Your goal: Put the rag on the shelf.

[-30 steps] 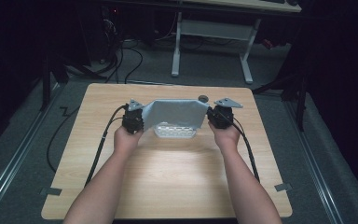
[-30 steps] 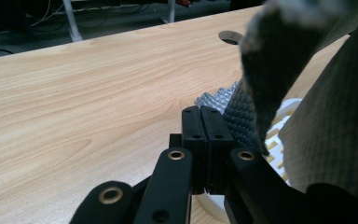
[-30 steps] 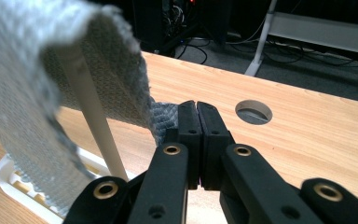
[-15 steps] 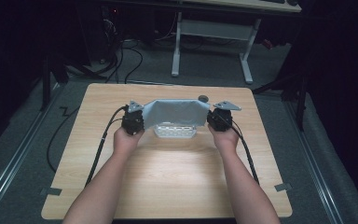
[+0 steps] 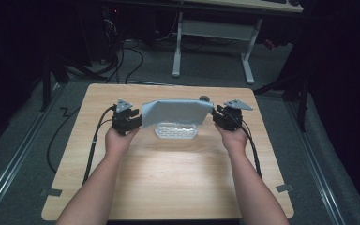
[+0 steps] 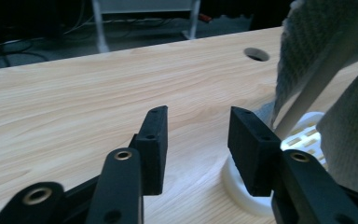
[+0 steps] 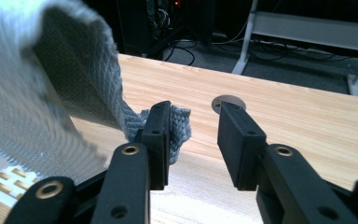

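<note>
Grey woven cloth (image 5: 177, 112) draped over white slotted plastic basket (image 5: 176, 131), bench (image 5: 178, 183) centre-far | left gripper (image 6: 196, 140) released | right gripper (image 7: 193, 140) released | covering looks done; withdrawal left

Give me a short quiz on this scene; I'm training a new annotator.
1. True or false: the left gripper is clamped on the grey cloth.
2. What sits under the cloth? A) a white slotted basket B) a red bowl C) a book
3. Fill in: the jaws of the right gripper stand ____.

Key: 1 false, its jaws are apart with nothing between them; 2 A; 3 open.
</note>
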Motion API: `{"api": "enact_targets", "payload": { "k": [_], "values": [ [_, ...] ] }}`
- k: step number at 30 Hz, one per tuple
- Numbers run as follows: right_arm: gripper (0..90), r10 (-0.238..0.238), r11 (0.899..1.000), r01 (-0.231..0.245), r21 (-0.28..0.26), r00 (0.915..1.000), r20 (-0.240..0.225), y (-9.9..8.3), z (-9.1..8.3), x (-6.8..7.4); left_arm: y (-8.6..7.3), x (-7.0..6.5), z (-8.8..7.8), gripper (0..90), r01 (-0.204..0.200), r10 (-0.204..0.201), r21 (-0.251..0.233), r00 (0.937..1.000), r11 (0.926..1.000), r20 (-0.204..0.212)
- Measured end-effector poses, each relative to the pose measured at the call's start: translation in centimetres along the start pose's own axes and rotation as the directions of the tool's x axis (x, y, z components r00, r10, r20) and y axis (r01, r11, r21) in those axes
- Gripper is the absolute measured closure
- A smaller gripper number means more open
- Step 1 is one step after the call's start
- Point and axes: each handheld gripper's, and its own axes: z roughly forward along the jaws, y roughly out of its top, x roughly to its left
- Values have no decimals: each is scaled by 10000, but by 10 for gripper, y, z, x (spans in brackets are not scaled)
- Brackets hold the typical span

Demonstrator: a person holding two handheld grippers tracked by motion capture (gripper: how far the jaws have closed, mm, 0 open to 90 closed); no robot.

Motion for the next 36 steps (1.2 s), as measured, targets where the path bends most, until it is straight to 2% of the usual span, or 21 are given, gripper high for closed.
{"api": "enact_targets", "payload": {
  "k": [1,3,8,12,16,18,20,22,24,26,29,30,36],
  "values": [
    [631,-18,10000,18,-25,10000,-20,1,-2,-1,0,2,-6,566,32,-32,-195,10000,9998,36],
    [633,-28,10000,28,-5,10000,-5,2,-6,-1,-1,4,-14,549,21,-19,-294,10000,9996,62],
    [609,-115,9998,115,-133,9999,11,5,-17,-2,-7,10,-30,506,135,-129,-376,9998,9992,167],
    [602,-146,9996,144,-237,9999,-92,5,-25,-2,-12,12,-42,484,90,-82,-421,9998,9991,194],
    [602,-301,9987,300,-418,9995,-3,0,-34,-1,-18,11,-52,472,37,-24,-487,9997,9988,249],
    [596,-250,9993,251,-259,9997,17,-3,-38,-1,-19,9,-56,461,-56,65,-330,9996,9994,259],
    [592,-343,9992,345,-178,9993,122,-5,-42,-1,-23,5,-63,457,-162,177,-461,9993,9988,342],
    [589,-349,9986,353,-386,9993,120,-9,-47,0,-26,1,-68,457,-178,196,-459,9990,9988,407],
    [570,-262,9994,263,-244,9996,55,-12,-54,0,-31,-3,-72,452,-272,288,-382,9986,9989,436],
    [568,-326,9985,324,-437,9995,-22,-17,-59,1,-35,-6,-76,447,-362,376,-308,9982,9989,478],
    [530,-610,9977,609,-287,9981,-25,-24,-70,7,-46,-13,-85,443,-344,366,-329,9969,9989,702],
    [522,-759,9958,753,-526,9971,-84,-28,-75,9,-49,-16,-88,441,-364,387,-305,9963,9989,765],
    [466,-613,9970,594,-488,9973,-399,-53,-100,22,-75,-37,-104,434,-563,571,-100,9910,9984,1211]
  ]
}}
